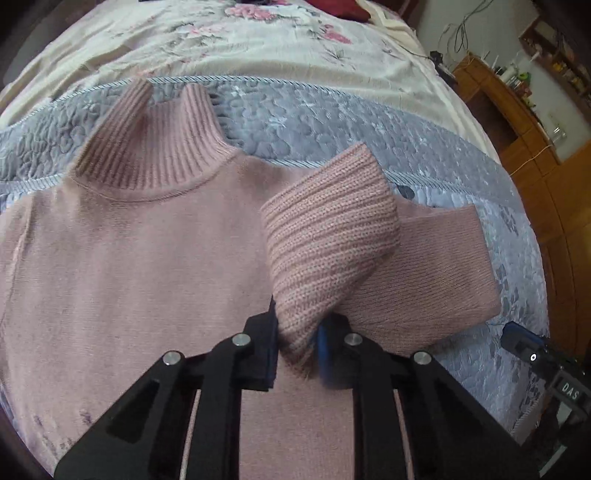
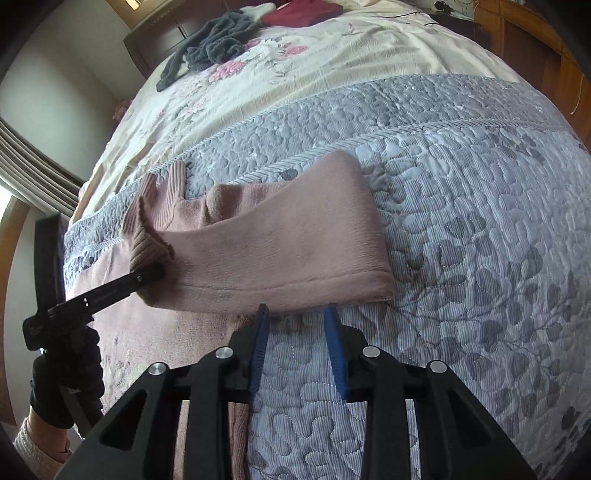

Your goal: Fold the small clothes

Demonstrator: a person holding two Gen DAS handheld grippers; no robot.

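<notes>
Open quilt to the right, clutter far up the bed

From the right gripper point(image 2: 297, 314), whose blue pads stand apart, bare grey quilt point(image 2: 480, 258) lies free from 12 round to 5 o'clock. At 11 o'clock the folded-over sleeve point(image 2: 280, 243) of the pink sweater point(image 1: 129, 258) blocks the way, and at 9 o'clock the left gripper point(image 2: 147, 275) pinching its ribbed cuff point(image 1: 325, 240). A grey garment point(image 2: 218, 44) and a red one point(image 2: 299, 14) lie well beyond.

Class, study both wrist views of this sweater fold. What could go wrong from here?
1. The left gripper pinches only the ribbed cuff; the knit may slip out mid-fold.
2. The right gripper is open at the folded sleeve edge and might catch the quilt too.
</notes>
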